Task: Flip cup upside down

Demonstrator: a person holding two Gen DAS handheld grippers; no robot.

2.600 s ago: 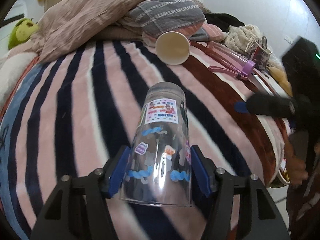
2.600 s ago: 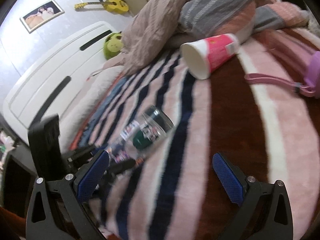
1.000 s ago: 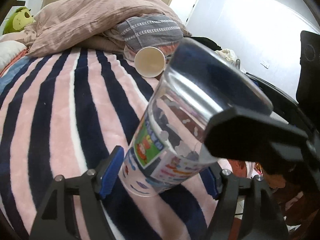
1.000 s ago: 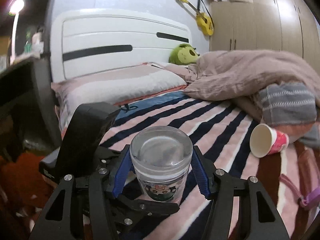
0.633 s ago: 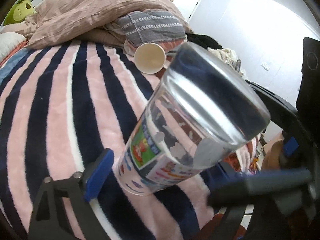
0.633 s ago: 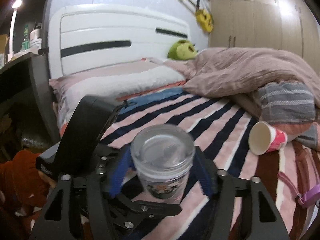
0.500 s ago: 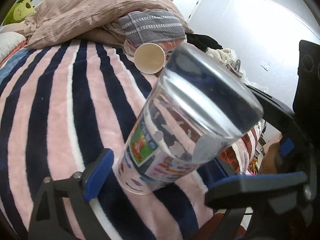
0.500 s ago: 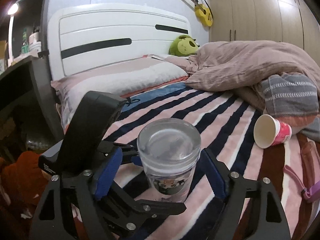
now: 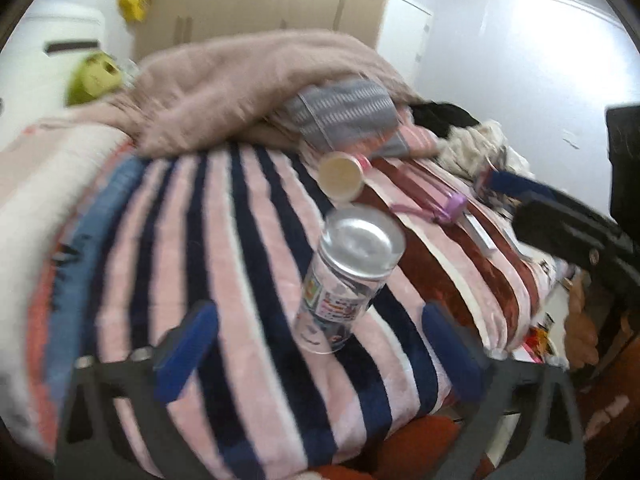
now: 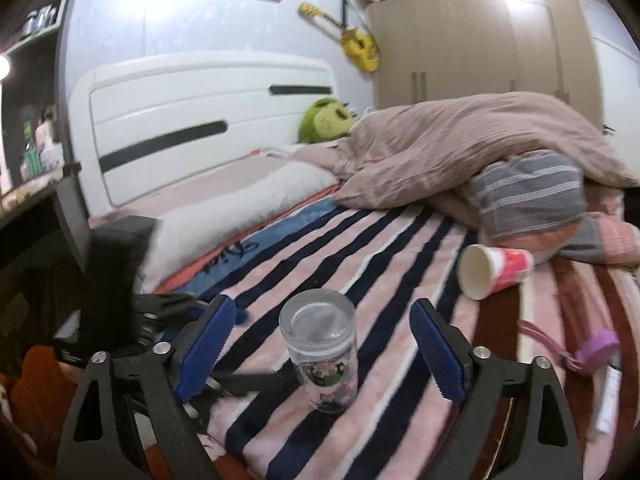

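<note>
**Two close views meeting over one cup**

My left camera looks down across the striped blanket point(image 9: 248, 264) toward the wardrobe, close to the cup point(image 9: 348, 276). My right camera sits low, facing the headboard point(image 10: 208, 120). Both share the cup point(image 10: 322, 352) and paper cup point(image 10: 494, 270).

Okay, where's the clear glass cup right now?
The clear cup stands upside down on the striped blanket, between the open fingers of the right gripper, touching neither. The paper cup lies farther back to its right.

One glass cup point(image 10: 320, 350), one paper cup point(image 10: 494, 270).
</note>
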